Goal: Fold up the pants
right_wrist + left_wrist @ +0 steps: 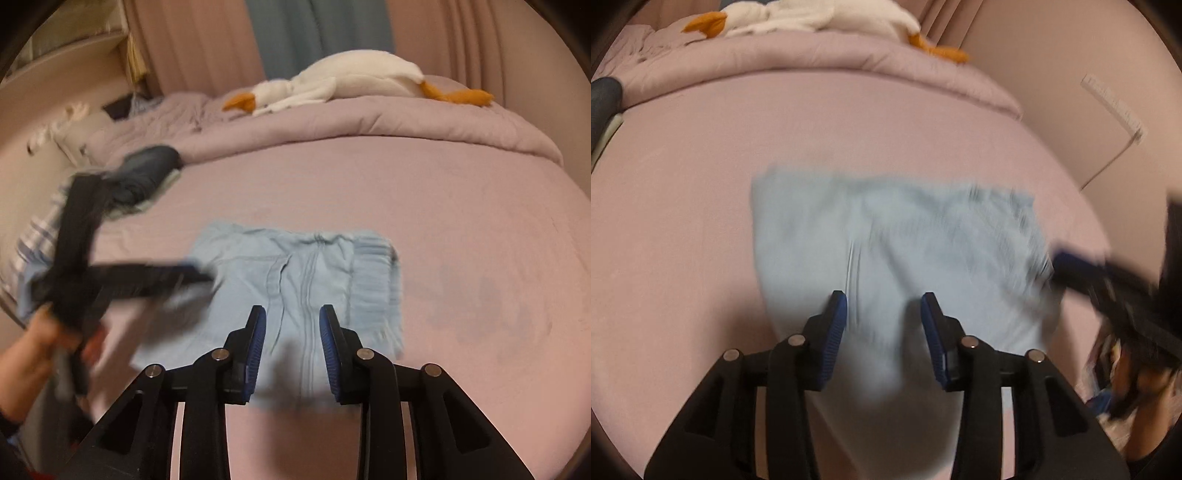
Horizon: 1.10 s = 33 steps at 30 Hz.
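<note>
The left tool (883, 301) has its blue-padded fingers (837, 325) standing apart, part-way open, with nothing pinched between them; light blue cloth shows in the gap, and whether the tips touch it cannot be told through the blur. The right tool (292, 314) likewise has its jaws parted, a little narrower, with cloth visible below the gap and no fold clamped by the pads. The pants (295, 295) are light blue and lie folded into a compact, roughly rectangular bundle on the bed (461, 221), directly ahead of and beneath both tools. In the right wrist view the seams run up the middle of the bundle and a ribbed band sits along its right side. The left tool appears in that same view as a dark blurred shape at the bundle's left edge, held by a hand (33, 350). In the left wrist view the right tool shows blurred at the bundle's right edge. The bed is covered with a pale mauve sheet, and a bunched duvet (369, 122) of the same colour lies across the far end. On the duvet rests a white plush goose (351, 81) with an orange beak and feet. A dark rolled garment (147, 170) lies at the left of the bed, well apart from the pants.
</note>
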{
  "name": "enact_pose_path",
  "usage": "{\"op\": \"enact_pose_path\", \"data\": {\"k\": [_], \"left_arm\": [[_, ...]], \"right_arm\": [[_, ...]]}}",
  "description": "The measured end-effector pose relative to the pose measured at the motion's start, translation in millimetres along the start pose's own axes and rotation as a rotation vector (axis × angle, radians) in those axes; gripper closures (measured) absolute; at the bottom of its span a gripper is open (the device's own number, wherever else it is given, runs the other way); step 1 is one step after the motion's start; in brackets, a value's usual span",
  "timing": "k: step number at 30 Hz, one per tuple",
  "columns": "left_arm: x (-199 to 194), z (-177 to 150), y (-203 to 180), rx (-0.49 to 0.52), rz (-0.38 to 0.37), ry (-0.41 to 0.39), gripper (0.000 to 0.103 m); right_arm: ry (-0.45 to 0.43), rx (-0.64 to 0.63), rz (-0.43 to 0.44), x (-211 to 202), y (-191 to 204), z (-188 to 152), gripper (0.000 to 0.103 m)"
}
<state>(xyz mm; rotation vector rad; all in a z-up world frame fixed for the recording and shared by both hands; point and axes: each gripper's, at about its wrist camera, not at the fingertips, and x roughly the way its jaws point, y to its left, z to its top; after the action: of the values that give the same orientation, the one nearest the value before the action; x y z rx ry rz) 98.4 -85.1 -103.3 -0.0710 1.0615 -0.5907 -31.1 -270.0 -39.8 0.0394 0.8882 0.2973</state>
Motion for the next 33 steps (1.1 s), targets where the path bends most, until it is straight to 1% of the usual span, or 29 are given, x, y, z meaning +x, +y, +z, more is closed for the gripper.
{"op": "enact_pose_path", "data": {"k": [1,2,3,4,5,6,7,9,10,11,13,15,16,19,21,22,23,25,26,28,30,32,33], "left_arm": [[0.2,-10.7,1.0,-0.01,-0.005,0.015,0.064],[-4.6,-27.6,1.2,-0.023,-0.027,0.009,0.065],[-10.3,-37.0,-0.1,-0.012,-0.036,-0.005,0.065],[-16.2,-45.6,-2.8,0.006,-0.044,-0.009,0.065],[-22.9,-55.1,-3.5,0.016,-0.046,-0.012,0.065],[-30.0,-64.5,-1.9,0.005,-0.058,-0.012,0.065],[-34.3,-70.6,-0.1,-0.008,-0.071,-0.008,0.066],[-41.4,-80.9,3.8,-0.027,-0.087,-0.029,0.066],[-43.2,-84.3,5.0,-0.033,-0.089,-0.036,0.066],[-40.5,-84.1,4.8,-0.038,-0.09,-0.039,0.065],[-41.0,-88.9,5.8,-0.066,-0.097,-0.044,0.066],[-38.4,-87.3,1.1,-0.086,-0.108,-0.048,0.066],[-39.5,-88.9,2.1,-0.086,-0.108,-0.049,0.066],[-42.2,-92.1,4.8,-0.087,-0.118,-0.051,0.067],[-44.9,-94.5,5.3,-0.081,-0.119,-0.057,0.067],[-38.8,-88.4,2.1,-0.076,-0.116,-0.059,0.067],[-39.3,-90.1,1.3,-0.066,-0.106,-0.064,0.067],[-36.1,-87.4,-1.9,-0.049,-0.089,-0.068,0.067],[-36.2,-87.7,-2.6,-0.045,-0.086,-0.066,0.067],[-37.0,-88.8,-2.2,-0.047,-0.089,-0.067,0.067],[-38.5,-91.2,-1.9,-0.048,-0.092,-0.068,0.067],[-39.1,-92.6,-2.6,-0.047,-0.085,-0.073,0.066],[-41.4,-94.5,-3.7,-0.047,-0.082,-0.074,0.066]], "right_arm": [[0.039,-0.006,-0.034,15.2,0.6,2.6,0.073],[0.071,-0.009,-0.074,26.3,-1.7,2.2,0.073],[0.113,-0.004,-0.101,39.7,-4.8,0.0,0.073],[0.144,0.01,-0.093,48.5,-9.2,-4.1,0.073],[0.139,0.014,-0.086,50.5,-12.4,-6.5,0.074],[0.126,0.018,-0.074,49.6,-14.8,-7.6,0.075],[0.132,0.029,-0.064,48.7,-17.4,-6.8,0.075],[0.172,0.056,-0.065,45.8,-18.2,1.0,0.075],[0.173,0.065,-0.082,40.3,-12.2,7.8,0.075],[0.153,0.044,-0.073,35.0,-3.6,12.2,0.075],[0.125,-0.007,0.023,34.4,20.5,22.9,0.075],[0.147,-0.044,0.143,50.2,48.3,33.8,0.075],[0.158,-0.065,0.166,59.9,58.8,37.6,0.075],[0.193,-0.163,0.162,102.7,93.7,56.7,0.075],[0.222,-0.176,0.166,126.1,106.9,69.8,0.075],[0.232,-0.186,0.145,134.0,112.7,73.3,0.075],[0.258,-0.196,0.114,148.5,115.6,78.5,0.075],[0.328,-0.2,0.082,173.3,117.1,81.0,0.076],[0.324,-0.213,0.074,177.6,118.5,83.2,0.079],[0.334,-0.209,0.075,177.1,119.6,87.3,0.079],[0.338,-0.172,0.103,173.9,112.7,88.9,0.079],[0.313,-0.105,0.126,154.2,104.4,86.5,0.079],[0.284,-0.102,0.139,138.9,102.7,81.5,0.079]]}}
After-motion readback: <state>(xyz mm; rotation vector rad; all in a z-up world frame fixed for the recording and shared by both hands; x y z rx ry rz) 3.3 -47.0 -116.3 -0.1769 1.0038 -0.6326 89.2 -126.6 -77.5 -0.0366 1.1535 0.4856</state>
